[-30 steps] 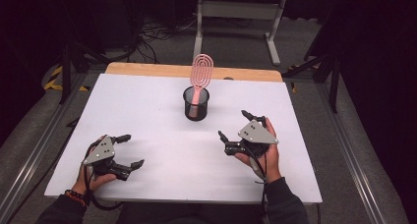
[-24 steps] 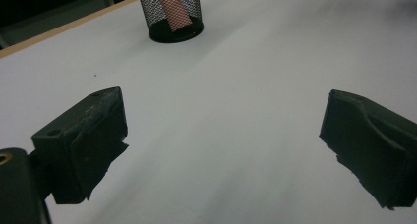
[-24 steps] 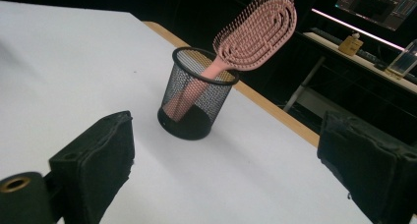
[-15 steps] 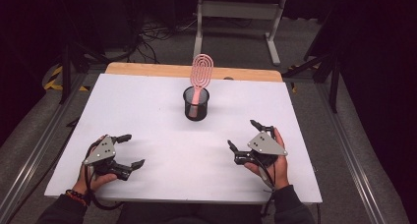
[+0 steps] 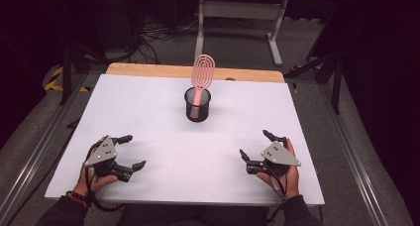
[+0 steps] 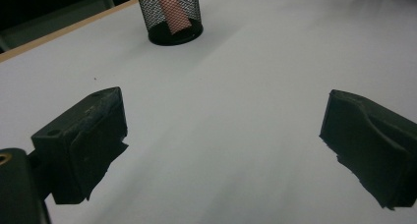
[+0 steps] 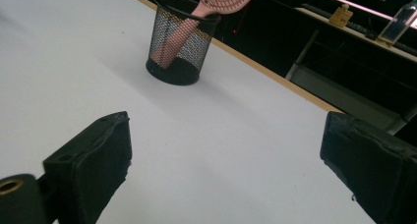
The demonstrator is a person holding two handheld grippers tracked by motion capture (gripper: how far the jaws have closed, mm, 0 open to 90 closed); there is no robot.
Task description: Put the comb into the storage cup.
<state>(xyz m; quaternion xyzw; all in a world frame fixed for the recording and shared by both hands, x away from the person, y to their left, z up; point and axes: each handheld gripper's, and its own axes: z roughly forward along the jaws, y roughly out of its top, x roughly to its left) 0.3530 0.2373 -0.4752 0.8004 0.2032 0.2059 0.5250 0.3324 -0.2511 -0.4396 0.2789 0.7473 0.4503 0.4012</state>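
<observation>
**Brush stands in the cup at the far middle, both grippers back at the near edge**

The pink hairbrush (image 5: 202, 75) stands handle-down in the black mesh cup (image 5: 197, 105), which sits on the white table (image 5: 148, 102) toward the middle of its far edge, just short of the wooden strip there. The brush's long axis runs nearly upright, with the oval head tilted a little toward the far edge and well above the cup's rim; the handle shows through the mesh in the right gripper view (image 7: 172, 40).

The left gripper (image 5: 128, 150) rests near the near-left corner, its jaws spread wide with nothing between them. The right gripper (image 5: 257, 145) rests near the near-right corner, jaws likewise parted and empty. Both are well apart from the cup, and both point roughly inward and forward toward it.

From either gripper the brush lies ahead and toward the table's centre line. The distances look about even, with the right perhaps marginally closer. Since the head stands clear above the rim, a reach would likely have to come in level at the head or neck and lift straight up along the brush's axis, or the cup may tip.
</observation>
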